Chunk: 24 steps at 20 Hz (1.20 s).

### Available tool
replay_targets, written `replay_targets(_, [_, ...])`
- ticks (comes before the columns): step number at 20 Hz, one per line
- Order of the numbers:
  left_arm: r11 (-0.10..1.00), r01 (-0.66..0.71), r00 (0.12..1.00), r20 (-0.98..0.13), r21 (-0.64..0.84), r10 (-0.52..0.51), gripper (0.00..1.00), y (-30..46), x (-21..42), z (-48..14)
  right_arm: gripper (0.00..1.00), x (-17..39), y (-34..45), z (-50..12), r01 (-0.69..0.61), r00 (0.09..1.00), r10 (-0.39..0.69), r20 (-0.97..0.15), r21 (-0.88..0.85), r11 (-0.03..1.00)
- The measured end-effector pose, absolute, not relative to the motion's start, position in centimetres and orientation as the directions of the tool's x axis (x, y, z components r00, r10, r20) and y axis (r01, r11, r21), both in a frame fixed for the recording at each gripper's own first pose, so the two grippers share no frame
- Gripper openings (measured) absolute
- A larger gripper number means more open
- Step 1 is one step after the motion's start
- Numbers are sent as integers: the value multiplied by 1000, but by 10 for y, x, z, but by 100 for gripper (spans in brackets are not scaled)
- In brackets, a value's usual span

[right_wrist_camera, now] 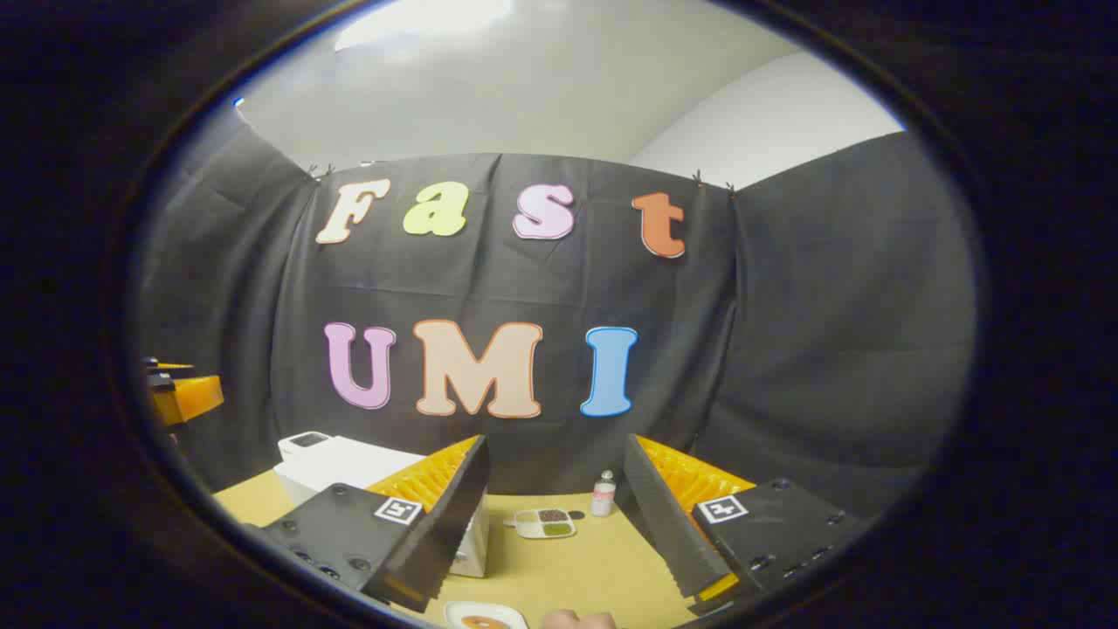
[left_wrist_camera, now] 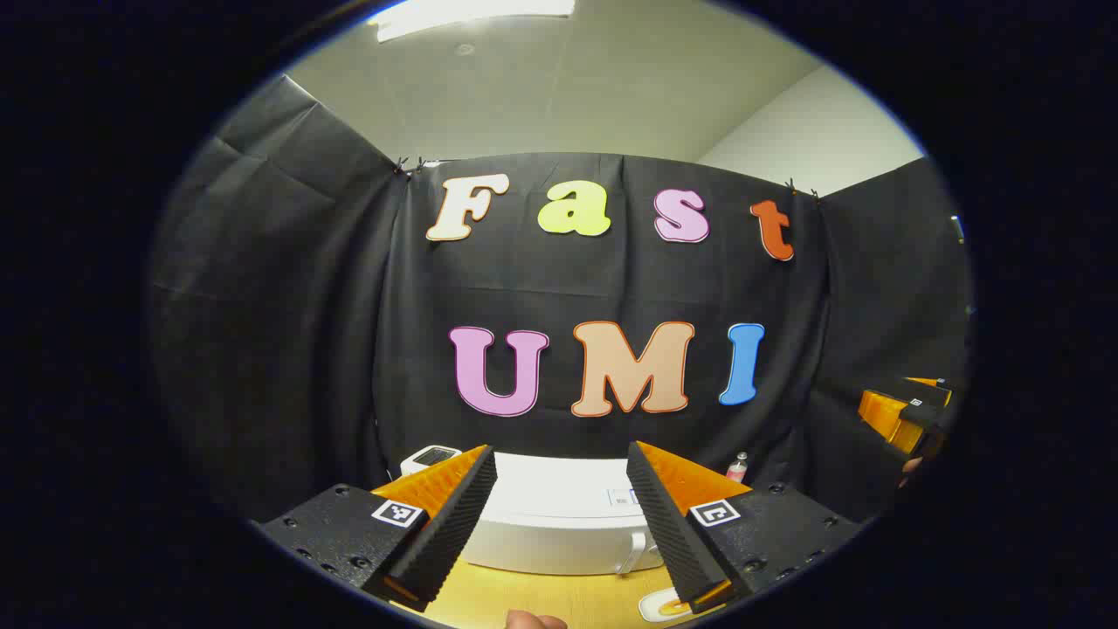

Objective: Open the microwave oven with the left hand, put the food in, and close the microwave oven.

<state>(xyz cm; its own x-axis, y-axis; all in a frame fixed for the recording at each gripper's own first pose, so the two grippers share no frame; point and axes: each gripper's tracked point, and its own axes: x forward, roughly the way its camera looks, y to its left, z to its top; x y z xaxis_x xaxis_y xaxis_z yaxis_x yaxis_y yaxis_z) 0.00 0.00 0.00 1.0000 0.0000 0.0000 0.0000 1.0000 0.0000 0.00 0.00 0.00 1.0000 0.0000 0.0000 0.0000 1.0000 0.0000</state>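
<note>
The white microwave oven (left_wrist_camera: 559, 515) stands on the wooden table with its door closed and its handle (left_wrist_camera: 633, 555) on the right side of the front. My left gripper (left_wrist_camera: 561, 450) hovers above and in front of it, open and holding nothing. A white plate with food (left_wrist_camera: 664, 604) lies on the table at the lower right of the left gripper view. In the right gripper view the microwave oven (right_wrist_camera: 349, 467) is to the left and the plate with food (right_wrist_camera: 485, 617) lies at the bottom edge. My right gripper (right_wrist_camera: 555, 441) is open and empty, raised above the table.
A small bottle (right_wrist_camera: 603, 494) and a divided dish of condiments (right_wrist_camera: 546, 521) sit near the back wall. A small white device (left_wrist_camera: 432, 456) sits behind the microwave's left end. The wooden table (right_wrist_camera: 603, 559) shows between the fingers. The other gripper (left_wrist_camera: 904, 411) is at the far right.
</note>
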Motion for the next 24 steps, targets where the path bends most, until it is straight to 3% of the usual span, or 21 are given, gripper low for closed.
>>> replay_targets(15, [999,-25,997,-67,20,26,93,-11,12,-24,96,16,6,-10,-65,998,65,3,-38,997])
replay_targets(24, [999,-21,999,-43,44,23,93,-17,12,-20,96,13,6,-7,-78,997,78,4,-39,996])
